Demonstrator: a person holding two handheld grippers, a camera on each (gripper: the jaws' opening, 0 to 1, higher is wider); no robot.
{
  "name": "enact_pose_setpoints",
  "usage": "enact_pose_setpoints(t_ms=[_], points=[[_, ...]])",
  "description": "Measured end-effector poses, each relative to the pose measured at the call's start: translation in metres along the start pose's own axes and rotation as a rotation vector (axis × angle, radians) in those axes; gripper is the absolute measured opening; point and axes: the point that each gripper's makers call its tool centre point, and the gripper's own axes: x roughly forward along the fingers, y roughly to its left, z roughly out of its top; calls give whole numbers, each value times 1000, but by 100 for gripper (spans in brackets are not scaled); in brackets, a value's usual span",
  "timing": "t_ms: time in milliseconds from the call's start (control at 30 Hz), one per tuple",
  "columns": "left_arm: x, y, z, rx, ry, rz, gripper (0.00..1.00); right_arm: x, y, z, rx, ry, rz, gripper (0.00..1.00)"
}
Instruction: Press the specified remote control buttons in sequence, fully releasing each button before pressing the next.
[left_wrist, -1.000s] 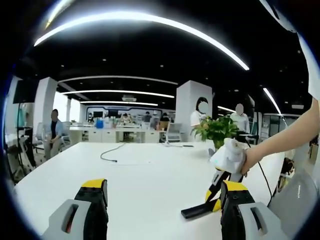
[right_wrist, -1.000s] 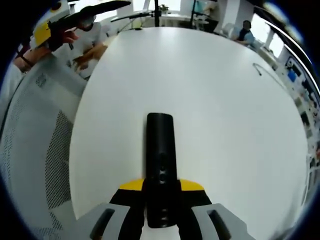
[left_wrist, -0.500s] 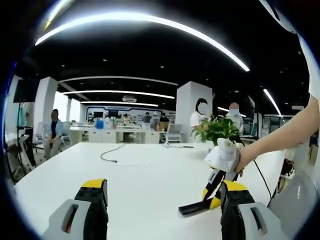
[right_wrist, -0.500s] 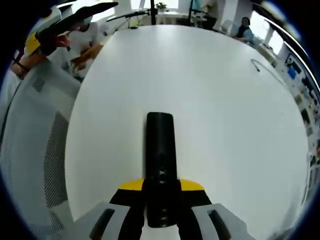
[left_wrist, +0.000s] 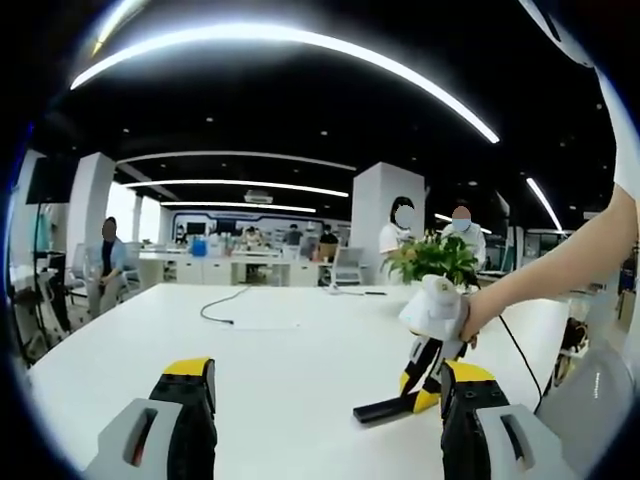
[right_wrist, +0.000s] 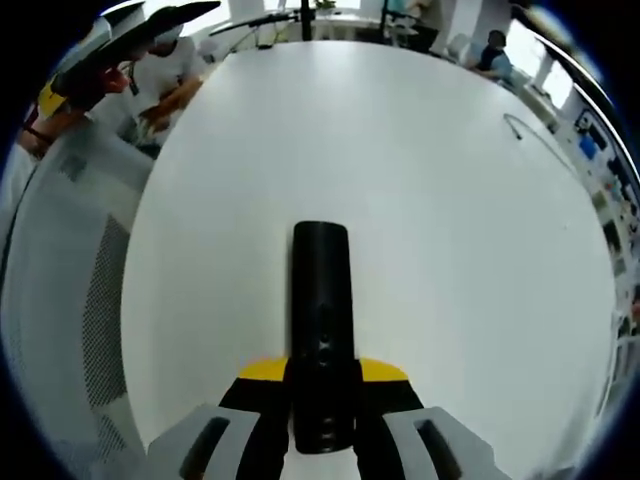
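A black remote (right_wrist: 321, 320) lies lengthwise between the jaws of my right gripper (right_wrist: 322, 395), which is shut on its near end; small buttons show on its top face. It hangs just above the white table (right_wrist: 450, 200). In the left gripper view the same remote (left_wrist: 378, 411) pokes out low over the table (left_wrist: 280, 350), with the right gripper (left_wrist: 414, 398) held by a hand coming in from the right. My left gripper (left_wrist: 328, 368) stands open over the table with nothing between its yellow-tipped jaws, a little left of the remote.
A thin cable (left_wrist: 222, 305) lies on the far part of the table. A potted plant (left_wrist: 435, 258) stands behind the right gripper. A mesh chair (right_wrist: 90, 330) sits at the table's edge. Several people stand or sit in the office beyond.
In the left gripper view the right gripper has shifted slightly left with the remote. The right gripper view has drifted a little over the table. The left gripper has stayed put.
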Motion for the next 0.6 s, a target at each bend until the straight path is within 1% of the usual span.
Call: enact_pose_setpoints(t_ms=[367, 600], points=[[0, 0, 0, -4, -4, -1, 96, 0, -7, 0, -6, 21, 1, 21], [1, -4, -1, 4, 8, -16, 96, 0, -13, -1, -2, 27, 1, 21]])
